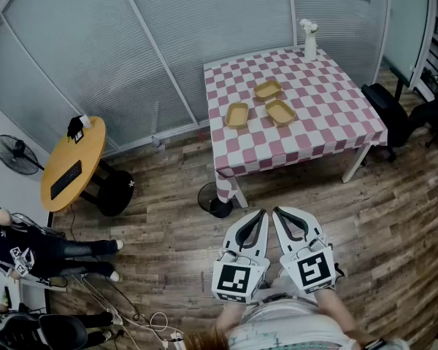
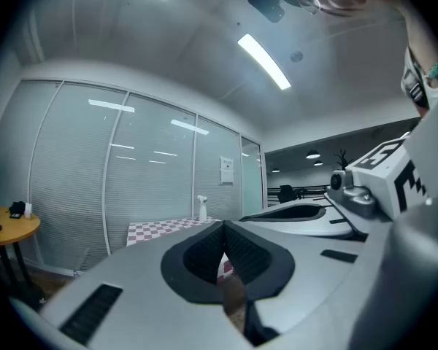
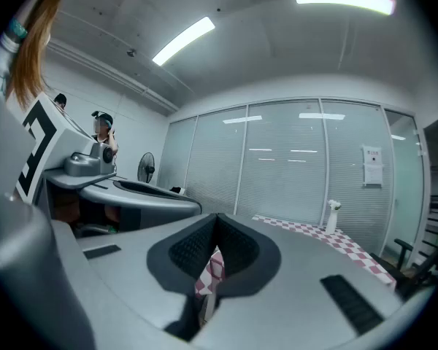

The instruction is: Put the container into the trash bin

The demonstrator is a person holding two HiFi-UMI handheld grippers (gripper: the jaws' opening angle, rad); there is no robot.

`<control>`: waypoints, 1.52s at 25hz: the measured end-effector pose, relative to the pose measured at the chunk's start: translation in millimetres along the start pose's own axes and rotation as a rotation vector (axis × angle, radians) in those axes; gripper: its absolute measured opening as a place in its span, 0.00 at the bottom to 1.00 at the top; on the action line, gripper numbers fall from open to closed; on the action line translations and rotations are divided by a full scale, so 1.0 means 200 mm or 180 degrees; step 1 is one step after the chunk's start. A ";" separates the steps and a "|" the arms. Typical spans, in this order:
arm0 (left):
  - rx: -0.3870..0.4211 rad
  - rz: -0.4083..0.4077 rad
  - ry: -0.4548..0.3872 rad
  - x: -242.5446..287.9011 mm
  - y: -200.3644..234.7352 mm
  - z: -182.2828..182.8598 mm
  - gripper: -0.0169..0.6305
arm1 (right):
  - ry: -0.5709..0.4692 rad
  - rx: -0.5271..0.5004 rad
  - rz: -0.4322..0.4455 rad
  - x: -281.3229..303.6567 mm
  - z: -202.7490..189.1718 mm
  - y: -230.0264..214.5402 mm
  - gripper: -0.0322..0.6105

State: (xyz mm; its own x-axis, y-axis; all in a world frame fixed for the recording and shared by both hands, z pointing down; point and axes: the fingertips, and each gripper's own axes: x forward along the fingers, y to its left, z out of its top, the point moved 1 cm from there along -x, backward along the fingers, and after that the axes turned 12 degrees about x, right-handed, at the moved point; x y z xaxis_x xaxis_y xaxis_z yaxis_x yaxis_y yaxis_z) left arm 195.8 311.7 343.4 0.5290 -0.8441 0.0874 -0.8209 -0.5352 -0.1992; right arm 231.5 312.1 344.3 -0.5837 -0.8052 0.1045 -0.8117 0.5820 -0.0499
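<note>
Three shallow tan containers lie on the red-and-white checkered table (image 1: 321,126): one at the left (image 1: 236,114), one at the back (image 1: 268,90), one at the right (image 1: 280,111). A dark round trash bin (image 1: 215,199) stands on the floor by the table's near left leg. My left gripper (image 1: 260,214) and right gripper (image 1: 277,212) are side by side low in the head view, well short of the table, pointing toward it. Both are shut with nothing held. In the left gripper view the left gripper's (image 2: 223,224) pads meet. The right gripper's (image 3: 217,217) pads also meet.
A white spray bottle (image 1: 309,39) stands at the table's far corner. A round yellow side table (image 1: 73,162) and a fan (image 1: 14,155) are at the left, a seated person (image 1: 36,250) lower left, black office chairs (image 1: 394,115) at the right. Glass partitions close the back.
</note>
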 end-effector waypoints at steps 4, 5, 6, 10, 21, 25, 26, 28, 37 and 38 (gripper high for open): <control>-0.0051 0.0012 0.0032 0.01 0.00 0.01 0.04 | -0.0102 0.0043 0.0013 -0.01 0.02 -0.03 0.04; -0.0055 0.0035 0.0039 0.01 0.00 0.01 0.04 | -0.0092 0.0037 0.0023 -0.02 0.01 -0.03 0.04; -0.0056 0.0069 0.0045 0.01 0.00 0.00 0.04 | -0.0077 0.0022 0.0036 -0.02 0.01 -0.04 0.04; -0.0065 0.0179 0.0076 0.02 -0.01 0.00 0.04 | -0.0047 -0.0016 0.0135 -0.02 -0.01 -0.07 0.04; -0.0091 0.0443 0.0093 0.05 -0.05 -0.02 0.04 | 0.0065 -0.0063 0.0435 -0.05 -0.07 -0.12 0.04; -0.0119 0.0457 0.0034 0.08 -0.03 0.00 0.04 | 0.0039 -0.0089 0.0458 -0.02 -0.06 -0.14 0.04; -0.0130 0.0439 0.0037 0.10 -0.03 0.00 0.04 | 0.0025 -0.0072 0.0453 -0.01 -0.06 -0.14 0.04; -0.0140 0.0405 0.0042 0.12 -0.01 -0.02 0.04 | 0.0019 -0.0044 0.0444 0.02 -0.06 -0.15 0.04; -0.0119 0.0248 -0.0050 0.32 0.23 -0.04 0.04 | -0.0066 -0.0082 0.0341 0.32 0.00 -0.22 0.04; -0.0122 0.0224 -0.0070 0.35 0.27 -0.04 0.04 | -0.0080 -0.0124 0.0316 0.36 0.01 -0.22 0.04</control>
State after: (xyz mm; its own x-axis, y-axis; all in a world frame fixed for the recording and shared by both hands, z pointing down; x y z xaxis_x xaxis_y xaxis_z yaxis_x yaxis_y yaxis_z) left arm 186.6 223.7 347.2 0.4739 -0.8790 0.0529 -0.8637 -0.4757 -0.1664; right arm 225.7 227.9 351.6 -0.6619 -0.7458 0.0761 -0.7488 0.6625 -0.0200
